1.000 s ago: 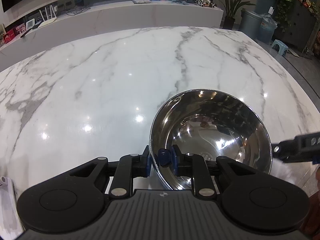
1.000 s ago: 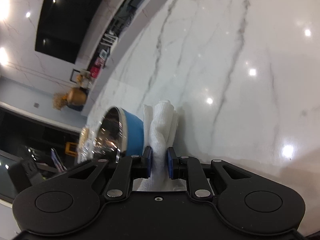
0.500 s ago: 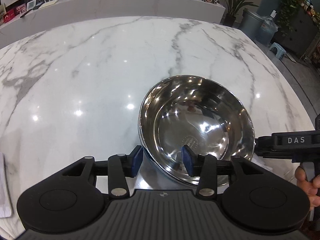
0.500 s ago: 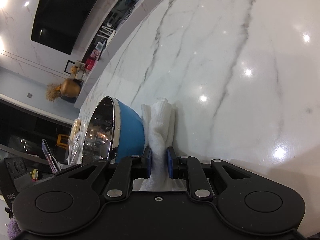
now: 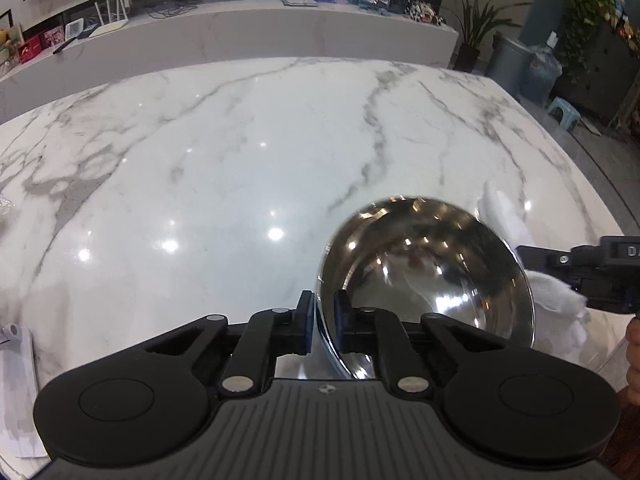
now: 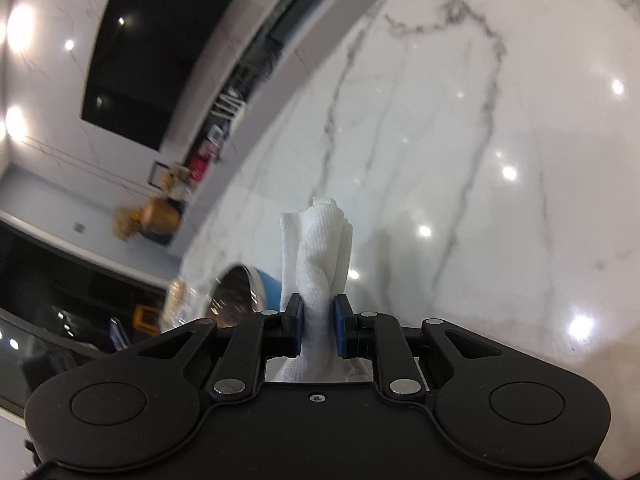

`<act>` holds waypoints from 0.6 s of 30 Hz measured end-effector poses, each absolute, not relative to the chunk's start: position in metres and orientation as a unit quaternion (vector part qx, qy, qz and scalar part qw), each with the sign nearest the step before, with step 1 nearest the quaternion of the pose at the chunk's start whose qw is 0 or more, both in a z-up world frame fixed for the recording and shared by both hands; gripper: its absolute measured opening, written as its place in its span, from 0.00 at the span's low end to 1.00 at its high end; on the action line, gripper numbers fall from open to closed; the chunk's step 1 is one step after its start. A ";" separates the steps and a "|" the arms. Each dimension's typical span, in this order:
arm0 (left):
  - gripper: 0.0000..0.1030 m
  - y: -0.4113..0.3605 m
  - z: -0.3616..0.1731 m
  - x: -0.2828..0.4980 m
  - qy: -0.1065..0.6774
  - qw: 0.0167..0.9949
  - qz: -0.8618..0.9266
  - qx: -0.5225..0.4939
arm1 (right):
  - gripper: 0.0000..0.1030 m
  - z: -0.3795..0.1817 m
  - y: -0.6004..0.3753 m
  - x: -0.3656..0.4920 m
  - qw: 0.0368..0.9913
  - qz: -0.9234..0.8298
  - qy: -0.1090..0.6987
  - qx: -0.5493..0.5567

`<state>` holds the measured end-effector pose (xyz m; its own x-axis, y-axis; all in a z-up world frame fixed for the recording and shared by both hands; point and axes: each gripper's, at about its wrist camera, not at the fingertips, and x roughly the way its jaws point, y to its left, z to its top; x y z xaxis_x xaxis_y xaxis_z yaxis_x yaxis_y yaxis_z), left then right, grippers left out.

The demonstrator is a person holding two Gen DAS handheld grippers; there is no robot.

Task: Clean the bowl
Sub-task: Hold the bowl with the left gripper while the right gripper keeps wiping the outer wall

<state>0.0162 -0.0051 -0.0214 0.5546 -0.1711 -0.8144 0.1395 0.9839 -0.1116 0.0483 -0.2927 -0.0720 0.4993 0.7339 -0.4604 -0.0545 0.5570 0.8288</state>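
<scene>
A shiny steel bowl (image 5: 432, 268) with a blue outside is tilted up on its side over the marble table (image 5: 240, 168). My left gripper (image 5: 323, 322) is shut on its near left rim, one blue pad outside and one inside. The right gripper (image 5: 560, 268) reaches in from the right edge of the left wrist view, behind the bowl. In the right wrist view that gripper (image 6: 318, 326) is shut on a rolled white cloth (image 6: 318, 256) that sticks up past the pads. The bowl (image 6: 244, 292) shows low on the left there, blurred.
A long marble counter (image 5: 280, 28) with boxes and cables runs behind the table. A grey bin (image 5: 510, 58), potted plants (image 5: 476, 24) and a blue stool (image 5: 564, 110) stand off the table's far right. A white paper (image 5: 16, 392) lies at the near left edge.
The left jaws opened around the bowl's rim, then closed on it, and the bowl tipped up steeper. The cloth in the right gripper now shows behind the bowl's right side.
</scene>
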 end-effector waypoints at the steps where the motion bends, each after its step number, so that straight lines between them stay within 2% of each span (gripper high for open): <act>1: 0.09 -0.006 -0.022 0.016 0.464 0.881 -0.091 -0.017 | 0.15 -0.071 -0.294 0.048 0.768 0.260 0.426 0.401; 14: 0.09 -0.011 -0.023 0.016 0.463 0.882 -0.088 -0.006 | 0.15 -0.083 -0.280 0.053 0.762 0.251 0.472 0.366; 17: 0.12 -0.009 -0.023 0.015 0.464 0.881 -0.091 -0.018 | 0.15 -0.085 -0.275 0.053 0.761 0.248 0.485 0.351; 18: 0.17 -0.009 -0.023 0.015 0.467 0.879 -0.091 -0.023 | 0.15 -0.087 -0.273 0.053 0.761 0.247 0.489 0.347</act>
